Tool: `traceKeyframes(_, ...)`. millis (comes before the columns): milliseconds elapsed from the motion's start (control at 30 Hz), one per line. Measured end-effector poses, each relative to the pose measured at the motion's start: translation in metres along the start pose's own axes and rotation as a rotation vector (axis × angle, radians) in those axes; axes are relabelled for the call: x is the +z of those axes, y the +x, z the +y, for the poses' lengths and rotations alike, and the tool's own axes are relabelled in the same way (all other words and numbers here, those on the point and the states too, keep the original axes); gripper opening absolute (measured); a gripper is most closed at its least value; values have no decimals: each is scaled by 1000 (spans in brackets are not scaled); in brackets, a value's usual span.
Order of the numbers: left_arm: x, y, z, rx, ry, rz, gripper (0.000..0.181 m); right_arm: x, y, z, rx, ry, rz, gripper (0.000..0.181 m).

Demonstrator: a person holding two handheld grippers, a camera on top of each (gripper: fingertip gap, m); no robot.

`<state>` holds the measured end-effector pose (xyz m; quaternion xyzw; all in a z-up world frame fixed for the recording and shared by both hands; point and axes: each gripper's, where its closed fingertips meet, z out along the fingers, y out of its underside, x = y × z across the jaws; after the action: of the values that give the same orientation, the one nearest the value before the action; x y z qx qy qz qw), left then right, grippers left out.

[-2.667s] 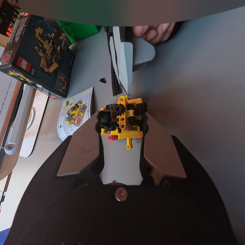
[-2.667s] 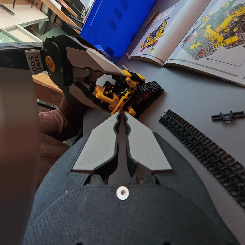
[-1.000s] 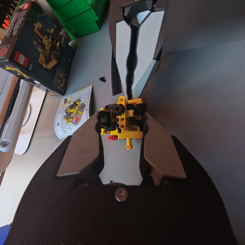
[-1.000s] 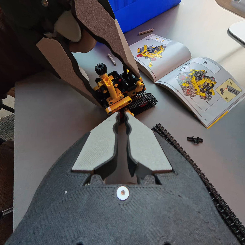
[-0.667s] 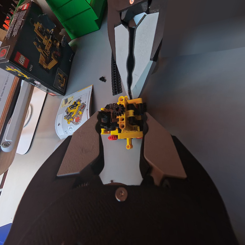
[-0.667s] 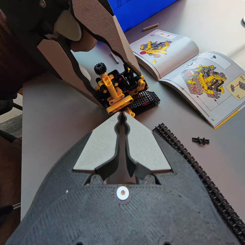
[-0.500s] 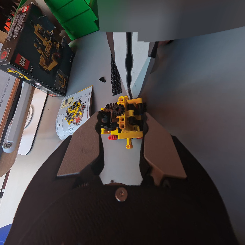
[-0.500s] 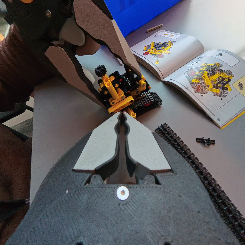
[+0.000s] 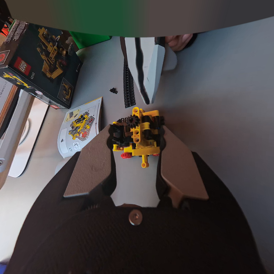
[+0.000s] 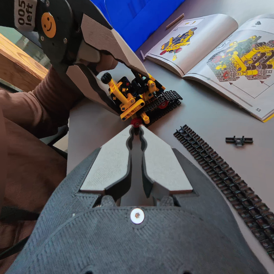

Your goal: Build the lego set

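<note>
While the left claw (image 9: pixel 135 130) still clamps the bulldozer (image 9: pixel 137 133), the closed right claw (image 10: pixel 135 127) has backed off.

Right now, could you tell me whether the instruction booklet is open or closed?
Open. The instruction booklet lies spread flat on the table, two facing pages showing pictures of the yellow model.

The loose black track (image 10: pixel 226 182) runs off the right wrist view's edge — its far end unseen.
</note>
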<state>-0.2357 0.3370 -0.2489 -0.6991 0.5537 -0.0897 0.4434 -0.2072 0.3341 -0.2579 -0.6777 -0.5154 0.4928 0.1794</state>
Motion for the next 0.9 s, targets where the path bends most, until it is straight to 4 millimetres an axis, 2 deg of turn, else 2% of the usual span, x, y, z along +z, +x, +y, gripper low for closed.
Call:
traceKeyframes(167, 0, 0, 0, 0, -8, -5, 60, 8, -2, 1, -112, -24, 85, 2)
traceKeyframes(300, 0, 0, 0, 11, -20, -12, 60, 11, -2, -1, -131, -20, 111, 1)
traceKeyframes(433, 0, 1, 0, 21, -24, -17, 60, 7, -4, -7, -133, 27, 93, 1)
traceKeyframes(500, 0, 1, 0, 20, -21, -15, 60, 1, 3, -13, -143, 53, 115, 2)
traceKeyframes(567, 0, 1, 0, 17, -19, -13, 60, -4, 15, -16, -108, 53, 128, 4)
traceKeyframes(700, 0, 1, 0, 25, -25, -17, 60, 3, 17, -17, 90, 40, -5, 13)
traceKeyframes(900, 0, 1, -1, 31, -26, -19, 60, 11, 26, -20, 190, 26, -21, 14)
